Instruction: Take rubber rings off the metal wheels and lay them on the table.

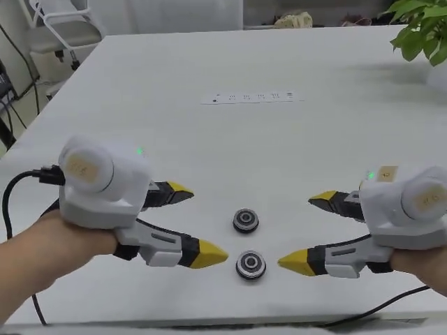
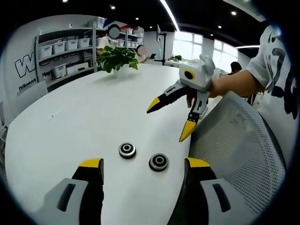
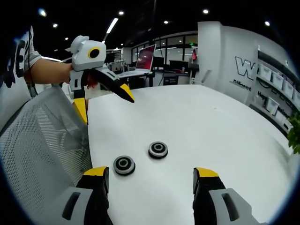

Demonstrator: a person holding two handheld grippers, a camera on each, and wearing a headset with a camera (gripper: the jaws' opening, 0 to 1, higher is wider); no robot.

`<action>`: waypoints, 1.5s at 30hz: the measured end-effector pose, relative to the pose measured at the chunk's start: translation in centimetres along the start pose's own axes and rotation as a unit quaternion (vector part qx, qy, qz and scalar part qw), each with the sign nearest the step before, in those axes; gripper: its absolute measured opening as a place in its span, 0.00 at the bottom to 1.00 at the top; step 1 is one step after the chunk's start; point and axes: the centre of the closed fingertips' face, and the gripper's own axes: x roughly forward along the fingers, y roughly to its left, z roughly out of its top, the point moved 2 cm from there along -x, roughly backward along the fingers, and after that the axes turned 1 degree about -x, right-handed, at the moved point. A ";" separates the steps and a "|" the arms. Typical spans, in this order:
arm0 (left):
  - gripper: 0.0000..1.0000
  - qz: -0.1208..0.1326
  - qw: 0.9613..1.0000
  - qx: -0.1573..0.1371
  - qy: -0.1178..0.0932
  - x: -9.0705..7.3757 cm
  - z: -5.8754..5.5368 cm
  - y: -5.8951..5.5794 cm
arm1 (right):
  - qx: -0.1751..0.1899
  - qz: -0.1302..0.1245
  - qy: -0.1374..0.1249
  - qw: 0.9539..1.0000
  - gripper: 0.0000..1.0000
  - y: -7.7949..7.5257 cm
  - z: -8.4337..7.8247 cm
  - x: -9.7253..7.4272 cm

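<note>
Two small metal wheels with black rubber rings lie flat on the white table (image 1: 230, 146): the far wheel (image 1: 245, 220) (image 2: 127, 150) (image 3: 158, 150) and the near wheel (image 1: 251, 265) (image 2: 159, 162) (image 3: 124, 165) close to the front edge. My left gripper (image 1: 206, 225) (image 2: 144, 164) (image 3: 106, 109) hovers open to their left, yellow tips pointing at them. Facing it from the right, my right gripper (image 1: 297, 231) (image 3: 151, 172) (image 2: 166, 124) is open too. Neither touches a wheel, and nothing is between the jaws.
A row of flush sockets (image 1: 255, 97) sits mid-table. A potted plant (image 1: 422, 31) stands at the far right corner and a chair (image 1: 63, 28) beyond the far left. A black cable (image 1: 14, 192) trails from the left gripper. A grey mesh chair back (image 2: 239, 150) is beside the near edge.
</note>
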 end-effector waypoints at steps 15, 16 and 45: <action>0.59 -0.026 1.000 0.003 0.008 2.0 -0.6 -0.3 | -0.017 0.027 0.003 0.999 0.66 0.3 -1.0 1.3; 0.58 -0.029 1.000 0.004 0.009 2.2 -0.7 -0.4 | -0.018 0.028 0.003 0.999 0.66 0.4 -1.0 1.4; 0.29 -0.097 0.993 0.050 0.043 5.7 -2.5 -3.2 | -0.034 0.087 0.001 0.996 0.43 2.1 -2.6 3.2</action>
